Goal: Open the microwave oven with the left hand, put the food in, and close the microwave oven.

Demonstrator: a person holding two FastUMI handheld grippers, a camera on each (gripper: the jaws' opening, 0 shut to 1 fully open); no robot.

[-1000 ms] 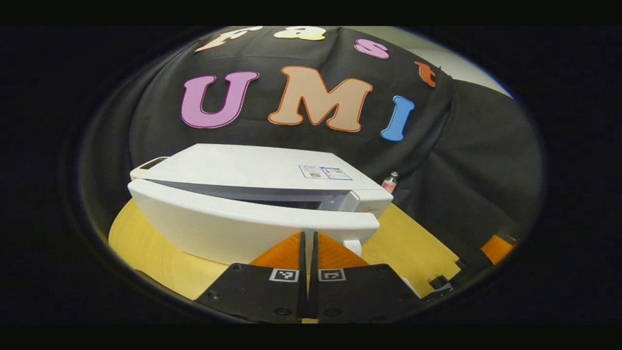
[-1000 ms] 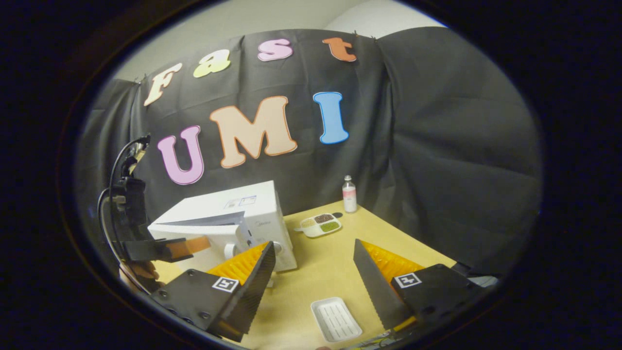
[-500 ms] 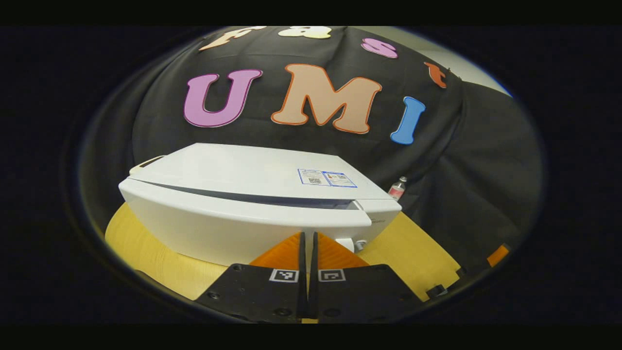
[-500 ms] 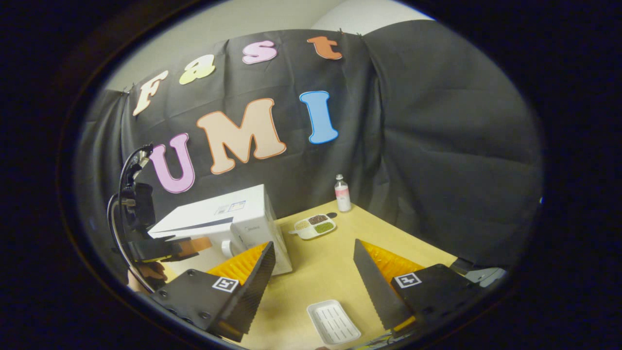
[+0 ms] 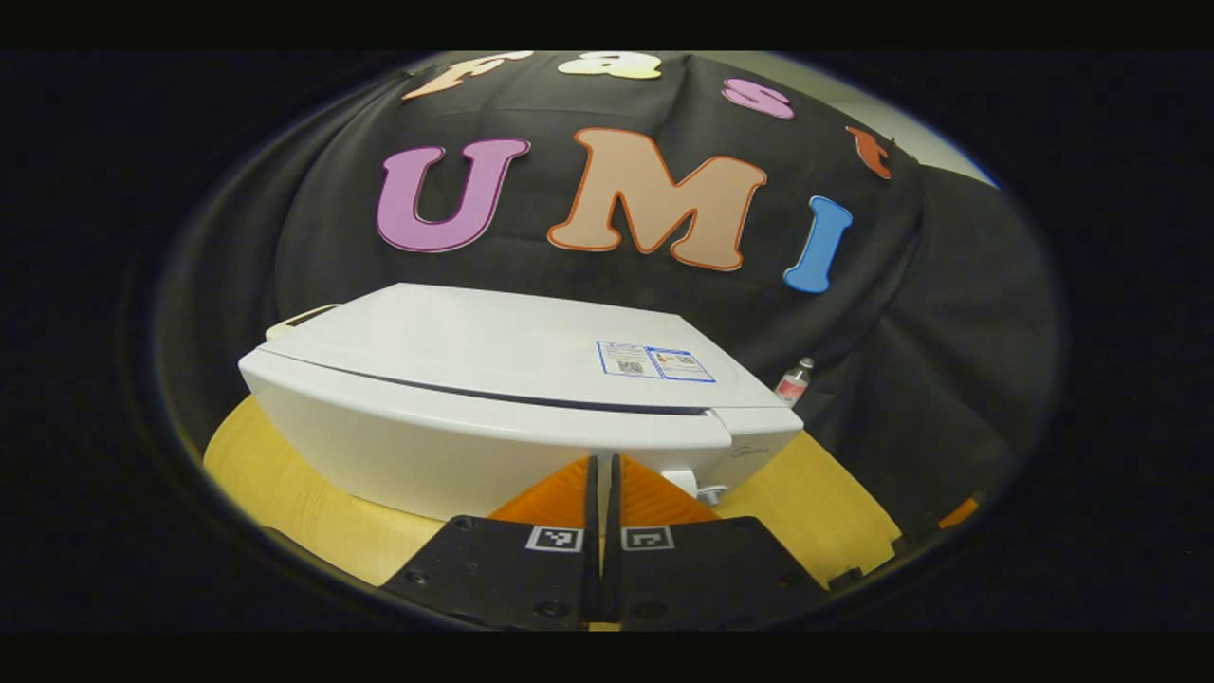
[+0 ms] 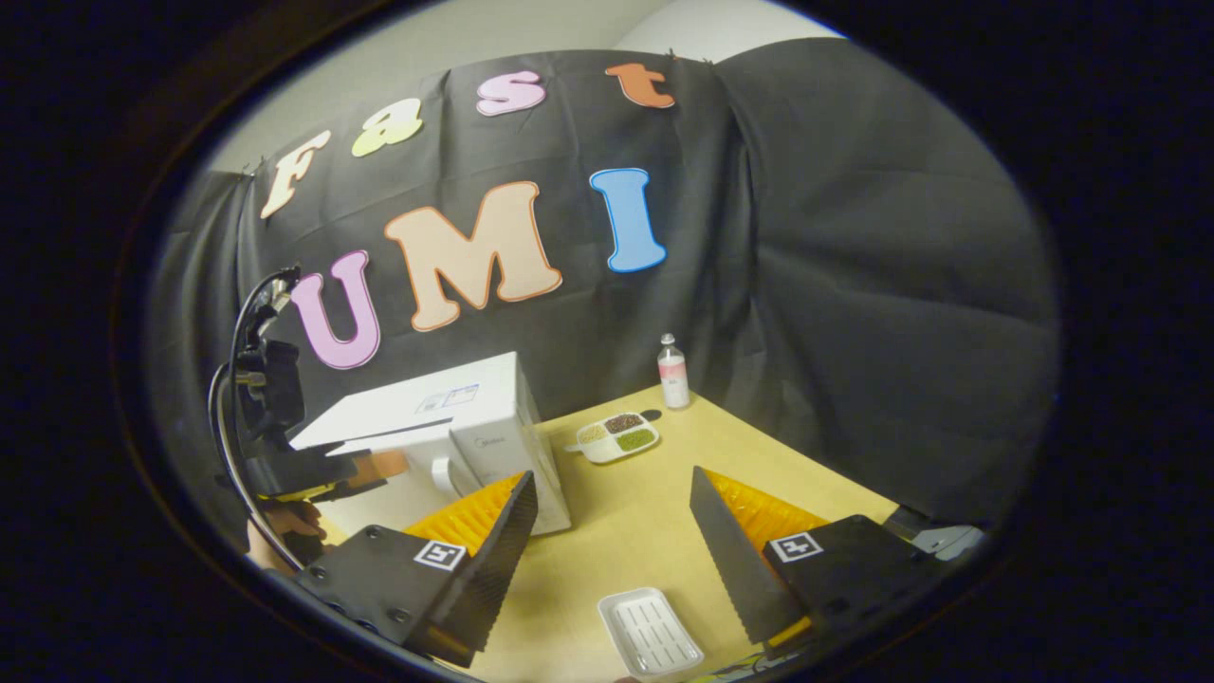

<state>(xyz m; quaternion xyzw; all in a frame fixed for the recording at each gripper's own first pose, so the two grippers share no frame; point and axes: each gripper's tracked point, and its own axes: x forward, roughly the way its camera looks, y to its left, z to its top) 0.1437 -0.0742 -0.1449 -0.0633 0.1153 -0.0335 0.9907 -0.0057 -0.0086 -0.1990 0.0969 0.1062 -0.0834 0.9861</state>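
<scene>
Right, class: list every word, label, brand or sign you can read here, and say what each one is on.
Sticker on top of the microwave oven: printed with codes, too small to read.
Brand mark on the microwave's front panel: too blurred to read.
Label on the bottle: too small to read.
Square markers on the left tongs: patterns, no words.

White microwave (image 5: 493,417) w/ white ribbed tray (image 6: 650,631) (pink-labelled bottle (image 6: 672,372)) on yellow tabletop (image 6: 626,517).

Left gripper view faces the microwave (image 5: 512,417) close up; right gripper view looks from farther back; both share it.
</scene>
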